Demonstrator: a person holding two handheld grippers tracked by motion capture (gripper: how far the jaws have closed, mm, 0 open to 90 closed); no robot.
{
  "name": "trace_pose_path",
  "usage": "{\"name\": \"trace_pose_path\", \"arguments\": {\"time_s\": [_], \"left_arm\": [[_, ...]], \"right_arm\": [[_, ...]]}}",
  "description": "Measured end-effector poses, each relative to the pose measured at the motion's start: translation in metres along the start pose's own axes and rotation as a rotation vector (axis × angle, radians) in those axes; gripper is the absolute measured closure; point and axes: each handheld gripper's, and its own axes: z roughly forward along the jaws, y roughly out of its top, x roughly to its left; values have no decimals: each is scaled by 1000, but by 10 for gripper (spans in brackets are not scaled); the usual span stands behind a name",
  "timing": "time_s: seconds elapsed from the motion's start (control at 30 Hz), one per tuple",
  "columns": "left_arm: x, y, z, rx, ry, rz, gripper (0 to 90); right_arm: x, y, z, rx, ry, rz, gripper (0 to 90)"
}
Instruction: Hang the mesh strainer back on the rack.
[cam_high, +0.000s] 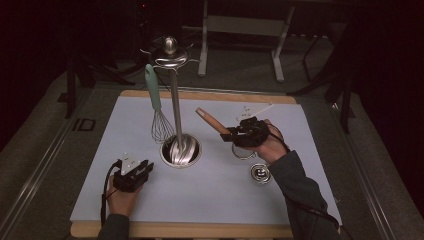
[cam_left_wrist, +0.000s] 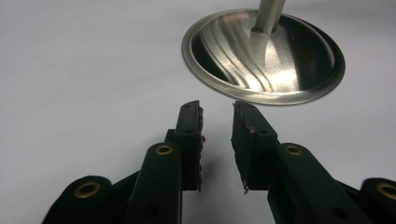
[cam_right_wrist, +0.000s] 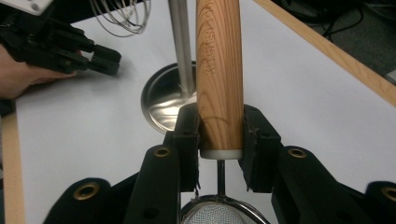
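A wooden-handled strainer (cam_right_wrist: 219, 79) is gripped by the right gripper (cam_right_wrist: 219, 140); the 2 jaws are closed against the sides of the handle near its lower end, and the mesh bowl (cam_right_wrist: 219, 213) is seen beneath them; in the high view the strainer (cam_high: 212, 120) is held above the white mat (cam_high: 210, 195), to the right of the steel utensil stand (cam_high: 176, 107), with the handle tilted up and to the left. The left gripper (cam_left_wrist: 217, 140) is held partly open with nothing between its pads; it is pointed at the stand's round base (cam_left_wrist: 264, 56) and kept just short of it. A whisk (cam_high: 159, 107) with a pale green handle is hung from the stand; a small round metal object (cam_high: 260, 173) is lying on the mat near the right forearm.
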Motion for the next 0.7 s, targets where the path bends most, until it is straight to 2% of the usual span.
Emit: {"name": "trace_pose_path", "arguments": {"time_s": [0.23, 0.7], "left_arm": [[0, 0, 0, 1, 0, 0, 728], [0, 0, 0, 1, -1, 2, 728]], "right_arm": [[12, 4, -11, -8, -10, -51, 708], [33, 20, -32, -89, -23, -124, 708]]}}
